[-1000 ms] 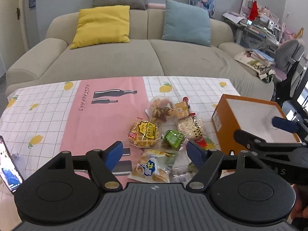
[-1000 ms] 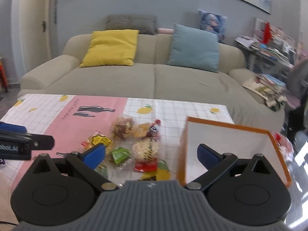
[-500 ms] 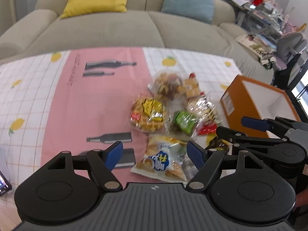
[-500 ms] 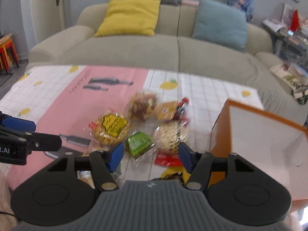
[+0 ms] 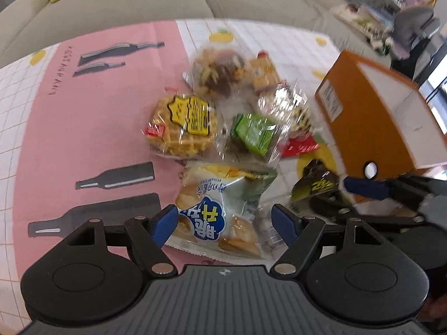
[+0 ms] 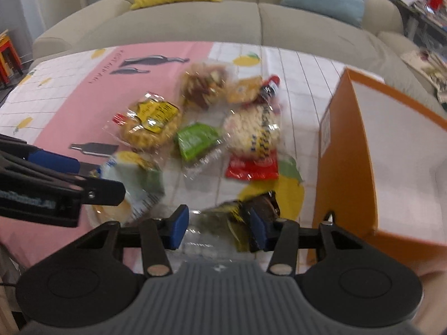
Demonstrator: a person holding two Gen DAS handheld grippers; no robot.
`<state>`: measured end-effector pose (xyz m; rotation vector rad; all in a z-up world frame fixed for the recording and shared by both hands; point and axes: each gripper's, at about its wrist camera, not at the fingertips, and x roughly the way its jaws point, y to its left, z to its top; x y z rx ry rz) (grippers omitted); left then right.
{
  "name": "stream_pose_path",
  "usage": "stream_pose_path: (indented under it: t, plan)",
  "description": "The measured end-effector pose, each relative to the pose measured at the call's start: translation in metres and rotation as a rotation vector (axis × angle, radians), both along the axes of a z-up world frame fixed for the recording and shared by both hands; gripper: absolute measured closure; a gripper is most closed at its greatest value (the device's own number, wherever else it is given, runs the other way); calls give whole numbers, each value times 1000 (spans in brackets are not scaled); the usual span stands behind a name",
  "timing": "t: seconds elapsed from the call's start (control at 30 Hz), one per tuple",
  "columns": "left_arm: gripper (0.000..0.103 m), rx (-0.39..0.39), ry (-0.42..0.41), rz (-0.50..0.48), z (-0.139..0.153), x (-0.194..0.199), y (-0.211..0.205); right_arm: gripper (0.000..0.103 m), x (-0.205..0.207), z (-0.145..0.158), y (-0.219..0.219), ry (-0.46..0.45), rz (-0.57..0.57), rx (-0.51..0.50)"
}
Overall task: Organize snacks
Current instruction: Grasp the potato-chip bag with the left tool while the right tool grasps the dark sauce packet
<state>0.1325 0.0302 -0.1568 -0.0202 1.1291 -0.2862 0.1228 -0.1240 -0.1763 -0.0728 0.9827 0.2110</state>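
left gripper (image 5: 225,223) wide open over the blue-white bun bag (image 5: 220,206), near edge of the pile on the table (image 5: 69,117). right gripper (image 6: 218,227) jaws just been closing round the black-yellow packet (image 6: 245,209) by the orange box (image 6: 349,150); i can't tell if pads bite yet. both light, crinkly, slippery film; i'd pinch the bag body mid-width, gently, buns crush.

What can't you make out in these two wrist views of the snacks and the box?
- Box floor: both views, hidden by its orange wall.
- Dark packet: right view, motion blur hides its print and whether the right gripper, whose jaws have just been closing, touches it.
- Blue-label bag near edge: left view, covered by the left gripper.
- Rear snacks: blurred labels.
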Motion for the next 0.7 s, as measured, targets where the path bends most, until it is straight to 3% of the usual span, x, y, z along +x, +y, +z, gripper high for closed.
stream_pose_path:
  t: [0.23, 0.33, 0.47, 0.7]
  plan:
    - [12, 110, -7, -30, -17, 6, -12, 47, 3, -13, -1, -18, -4, -46]
    - [11, 98, 50, -20, -26, 10, -11, 44, 8, -21, 1, -20, 4, -72]
    - [14, 75, 60, 0, -30, 9, -8, 44, 14, -30, 2, -43, 11, -120]
    - [35, 65, 57, 18, -27, 8, -9, 51, 20, -35, -1, -48, -17, -85]
